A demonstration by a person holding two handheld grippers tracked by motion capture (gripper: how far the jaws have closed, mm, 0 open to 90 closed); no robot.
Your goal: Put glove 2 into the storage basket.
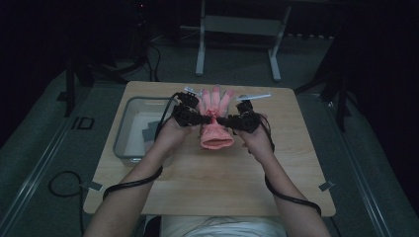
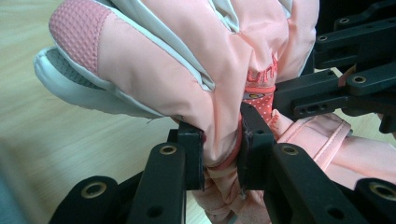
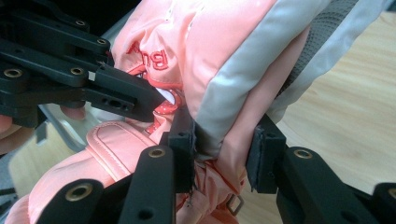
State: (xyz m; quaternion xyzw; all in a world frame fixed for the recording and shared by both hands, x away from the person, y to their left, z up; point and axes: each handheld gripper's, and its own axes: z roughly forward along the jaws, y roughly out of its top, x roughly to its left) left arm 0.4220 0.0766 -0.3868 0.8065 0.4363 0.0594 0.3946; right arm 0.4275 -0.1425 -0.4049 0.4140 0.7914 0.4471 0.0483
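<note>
High view: a pink ski glove (image 1: 215, 121) hangs above the table's (image 1: 207, 187) far middle, cuff toward the person, pinched at its wrist between the left gripper (image 1: 197, 117) and right gripper (image 1: 228, 120); a clear bin (image 1: 129, 129) sits at the left edge.

Left gripper view: both jaws squeeze the gathered pink fabric; red lettering beside them is too cropped to read.

Right gripper view: its jaws clamp the grey-trimmed side; red embroidery starts "Bu".

1. Table (image 1: 212, 182): light wood-grain top with rounded corners, standing on a grey floor (image 1: 29, 148).
2. Clear plastic bin (image 1: 129, 106): rests on the table's left part, at its edge; dark flat pieces lie inside.
3. White stick-like object (image 1: 257, 97): lies near the far edge; identity unclear.
</note>
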